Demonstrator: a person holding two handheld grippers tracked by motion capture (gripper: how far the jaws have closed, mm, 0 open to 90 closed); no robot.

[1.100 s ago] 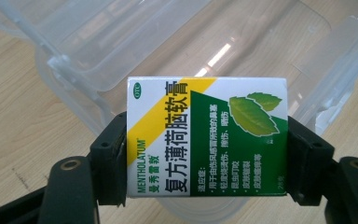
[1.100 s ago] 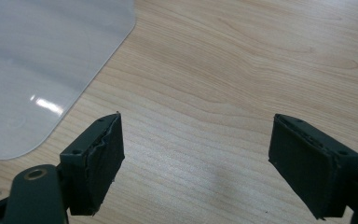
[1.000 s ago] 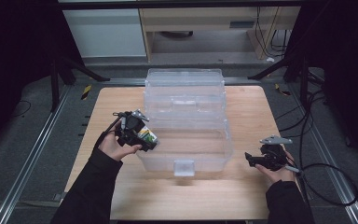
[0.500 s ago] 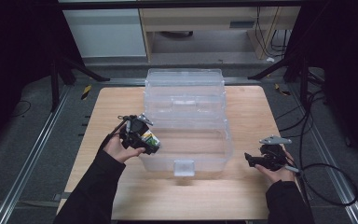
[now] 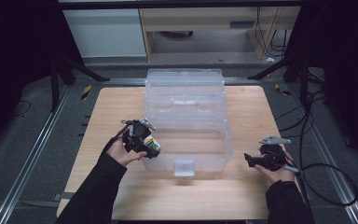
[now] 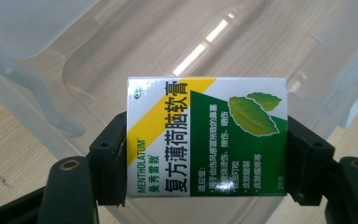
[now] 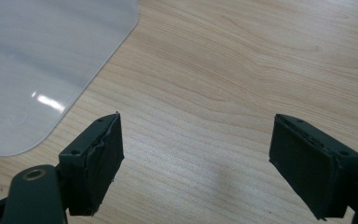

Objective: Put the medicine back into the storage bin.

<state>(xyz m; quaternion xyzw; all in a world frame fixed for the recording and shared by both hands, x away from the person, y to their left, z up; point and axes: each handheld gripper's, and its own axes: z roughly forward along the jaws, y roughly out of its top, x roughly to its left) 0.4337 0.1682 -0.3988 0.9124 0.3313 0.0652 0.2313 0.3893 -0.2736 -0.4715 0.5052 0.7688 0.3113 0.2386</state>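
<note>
Mentholatum ointment carton (image 6: 207, 136), the small white, green and yellow cardboard box, is what you are carrying, and the job looks roughly half done: you have it picked up and brought to the bin, but it is not yet set down inside.

Take the large clear plastic storage bin (image 5: 186, 122) as your landmark; it stands open in the middle of the pale wooden worktop (image 5: 112, 116), its lid tilted up at the far side. Your left hand-held gripper (image 5: 142, 140) sits at the bin's near-left corner, touching or just over the rim as far as the high view tells. Your right hand-held gripper (image 5: 265, 158) rests well apart from the bin's right wall, near the worktop's right edge.

The left hand-held gripper is clenched on the carton, one black jaw pressed to each short end. In the left gripper view the carton hangs above the bin's clear floor, printed face towards the camera. Its long axis runs across from jaw to jaw, and the lettering runs up the face, with the green leaves at the upper right.

The right hand-held gripper (image 7: 205, 163) is released, jaws wide apart with bare wood between them and a rounded clear plastic corner (image 7: 51, 70) of the bin beyond.

What I judge is left: lower the carton into the bin and let go.
</note>
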